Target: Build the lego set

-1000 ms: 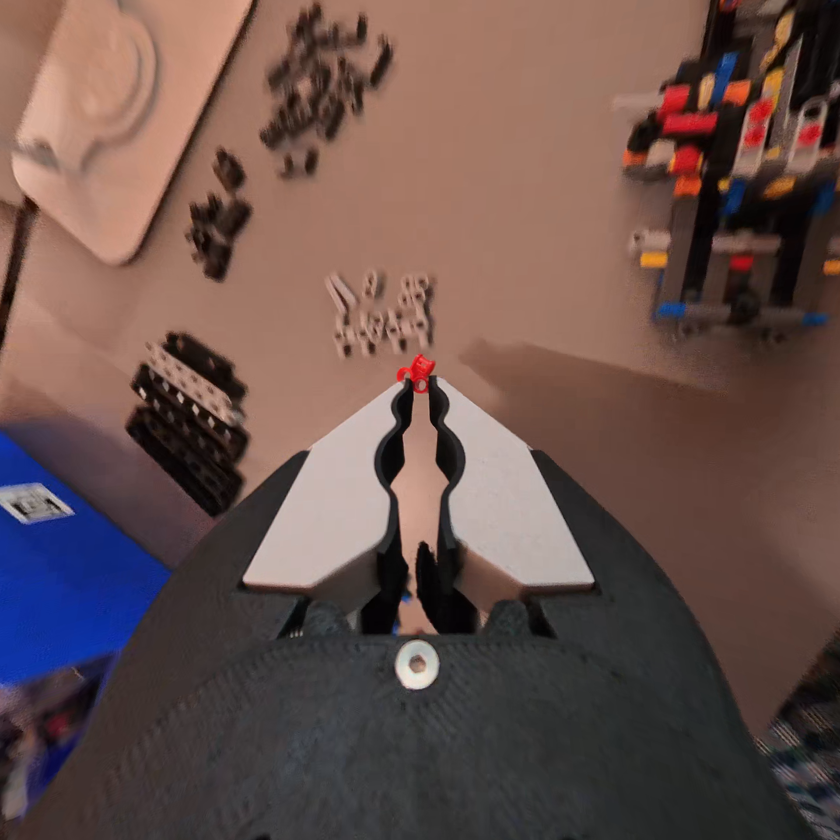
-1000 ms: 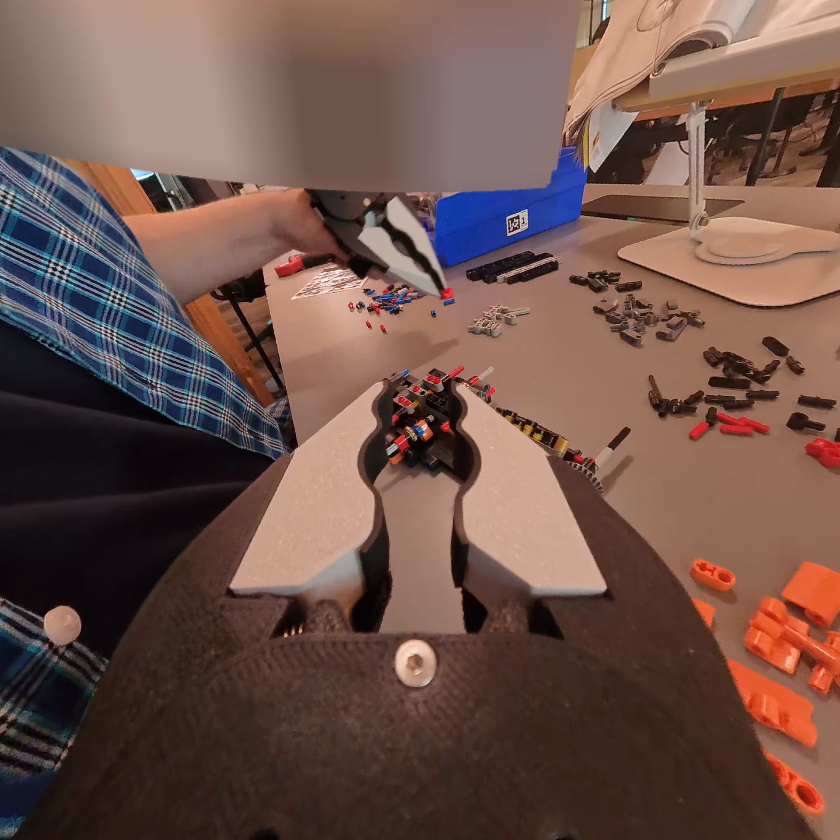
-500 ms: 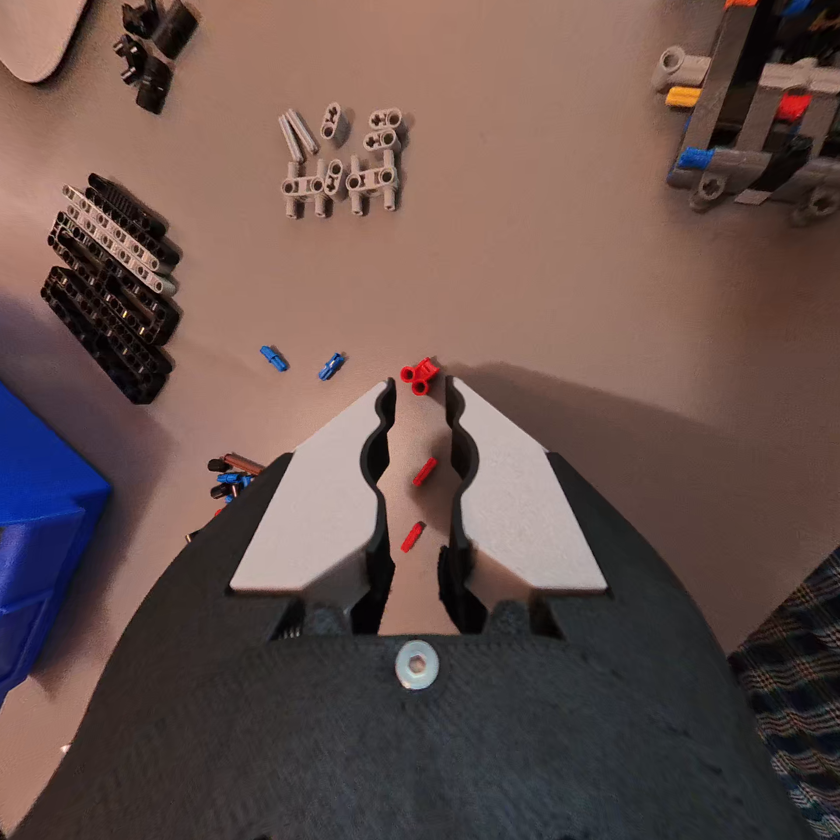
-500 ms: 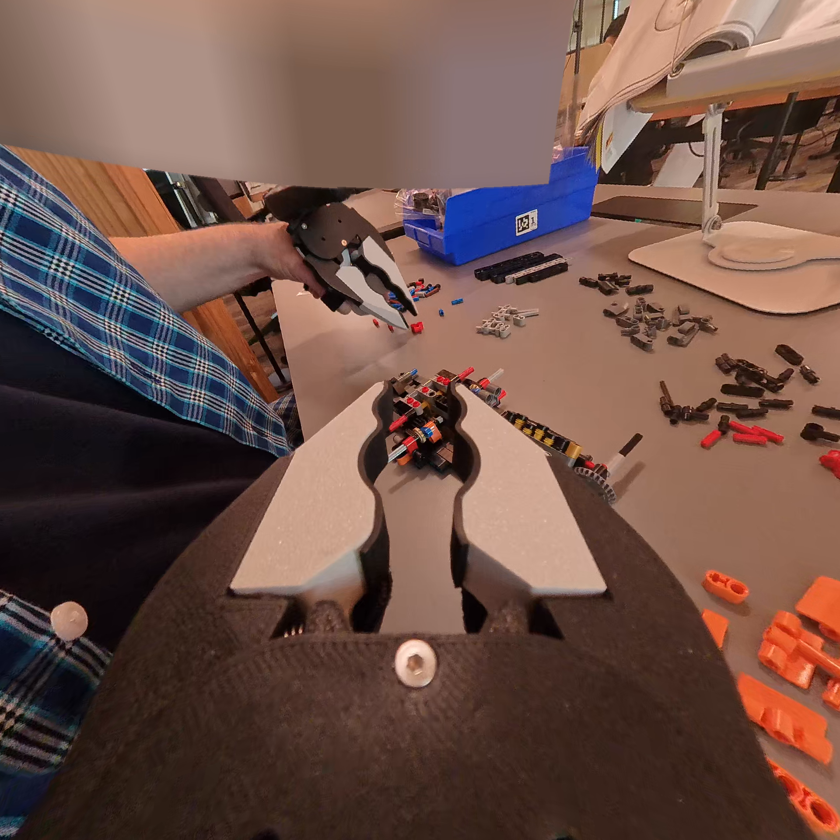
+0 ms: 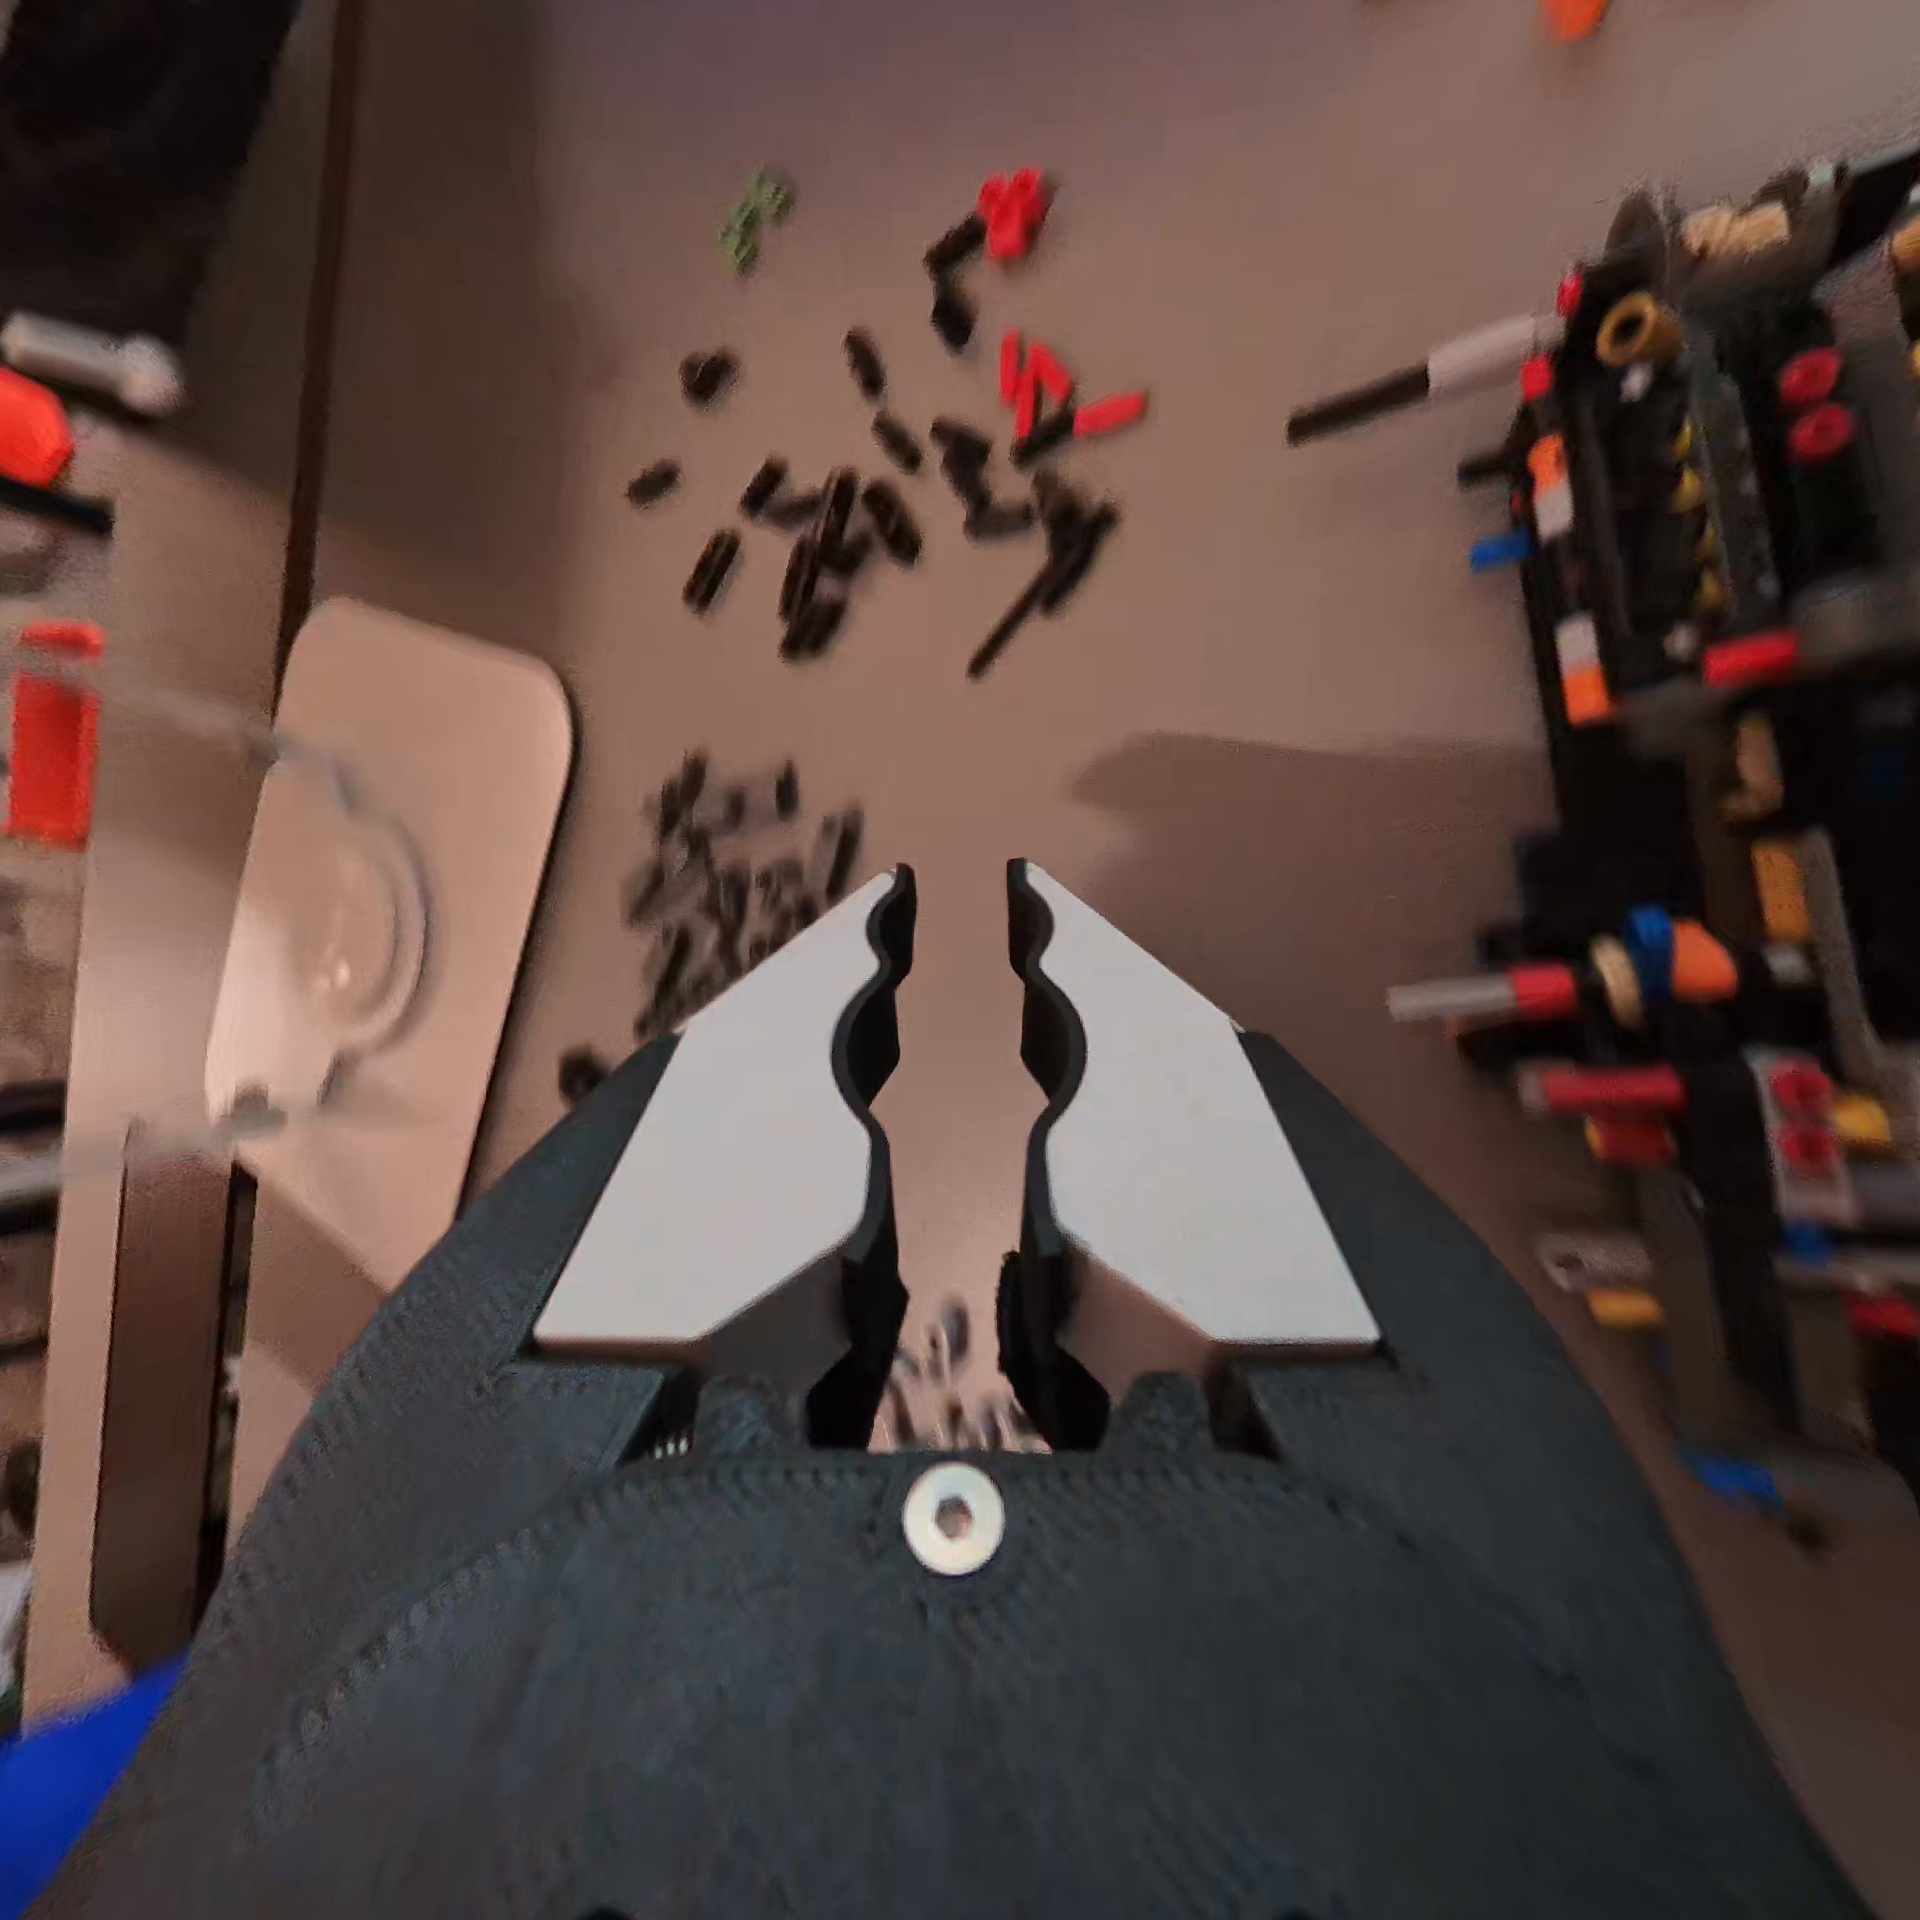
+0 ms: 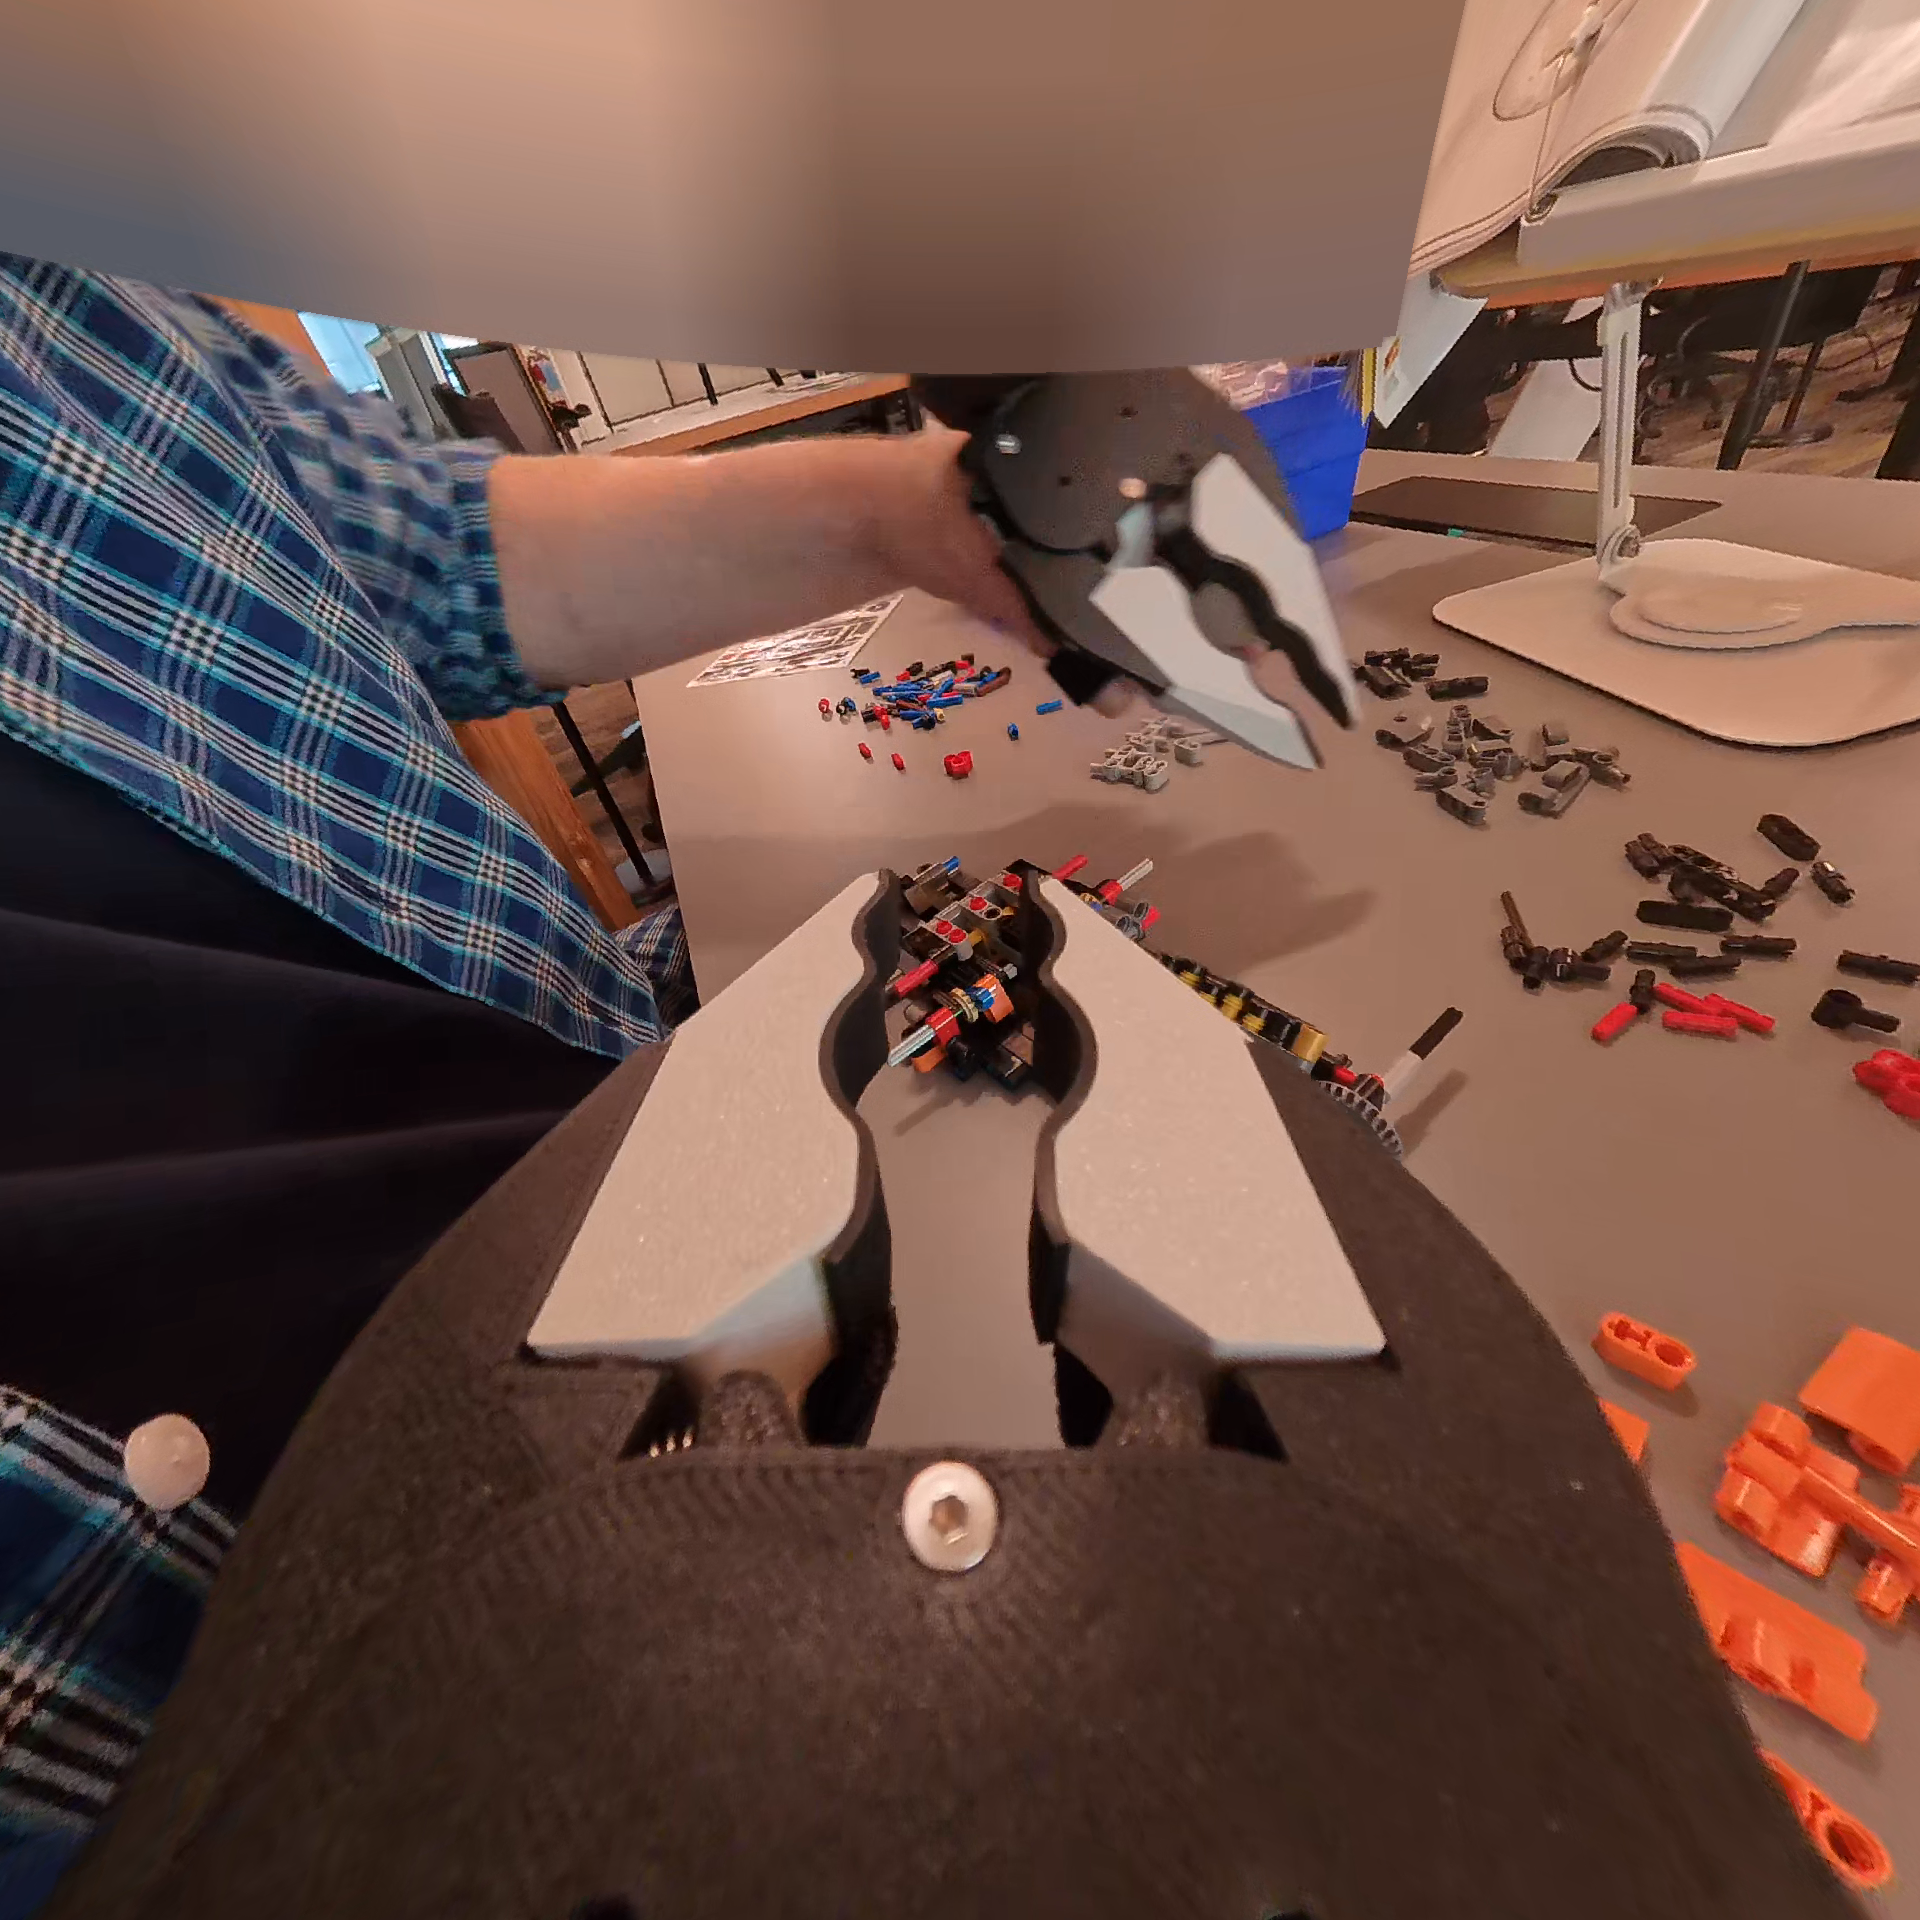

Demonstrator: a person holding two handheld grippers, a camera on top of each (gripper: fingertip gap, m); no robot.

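**Left fingers empty over the loose parts, right set astride the model**

The right gripper sits low at the near edge of the grey bench, its fingers parted around the near end of the partly built black lego model with red, blue and orange pins. Whether the pads actually touch it cannot be told; the pose reads as steadying the build so a part can be pressed in.

The left gripper, seen from the right wrist view raised above the bench, has its fingers a little apart with nothing between them. It hangs over the pile of small dark grey connectors, probably to choose a piece.

Around it lie black pins and axles, short red pins, light grey connectors, a mixed blue and red pin scatter and orange panels at near right. A white stand base and a blue bin sit far back. Crowded pieces may hinder a clean single pick.
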